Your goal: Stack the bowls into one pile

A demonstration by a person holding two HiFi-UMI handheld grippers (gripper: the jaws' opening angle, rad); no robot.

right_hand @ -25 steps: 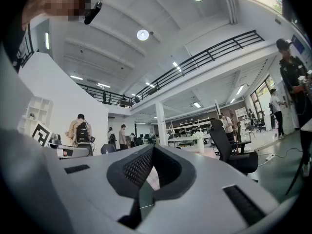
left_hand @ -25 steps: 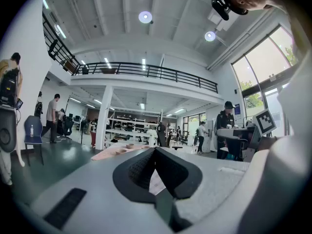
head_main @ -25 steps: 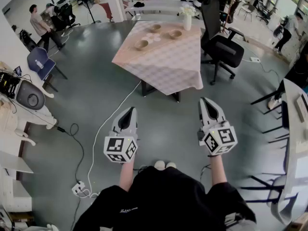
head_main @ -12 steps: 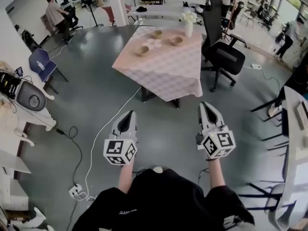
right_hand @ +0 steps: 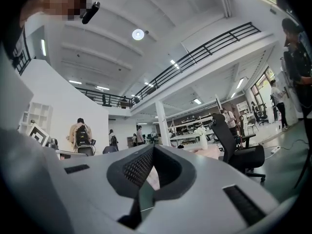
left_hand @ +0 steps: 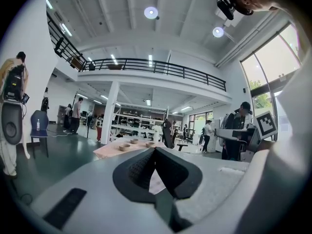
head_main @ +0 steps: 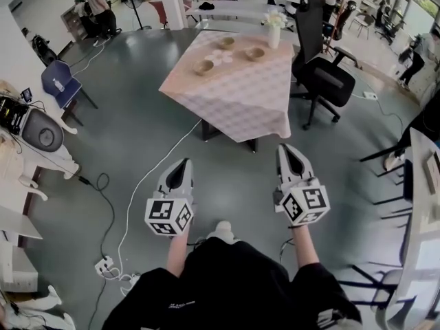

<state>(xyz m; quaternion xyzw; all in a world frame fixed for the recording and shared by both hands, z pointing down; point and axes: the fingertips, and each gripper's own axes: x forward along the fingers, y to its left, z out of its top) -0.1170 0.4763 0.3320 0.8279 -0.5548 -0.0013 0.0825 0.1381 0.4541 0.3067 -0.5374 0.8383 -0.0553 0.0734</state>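
Three tan bowls stand apart on a table with a pink checked cloth (head_main: pixel 234 98): one at the left (head_main: pixel 203 67), one at the back (head_main: pixel 226 42), one at the right (head_main: pixel 255 53). The left gripper view shows them far ahead, small (left_hand: pixel 125 146). Both grippers are held level over the grey floor, well short of the table. My left gripper (head_main: pixel 181 166) (left_hand: pixel 155 150) is shut, with nothing in it. My right gripper (head_main: pixel 288 152) (right_hand: pixel 153 148) is shut too, and equally empty.
A white vase of flowers (head_main: pixel 274 33) stands at the table's far right corner. A black office chair (head_main: pixel 323 74) is right of the table. A white cable (head_main: pixel 148 177) and power strip (head_main: pixel 104 265) lie on the floor at left. Desks and chairs line both sides.
The table and bowls sit slightly lower and nearer in the head view as I walk toward them. Both grippers have shifted a little forward, still shut. People at the back have moved.
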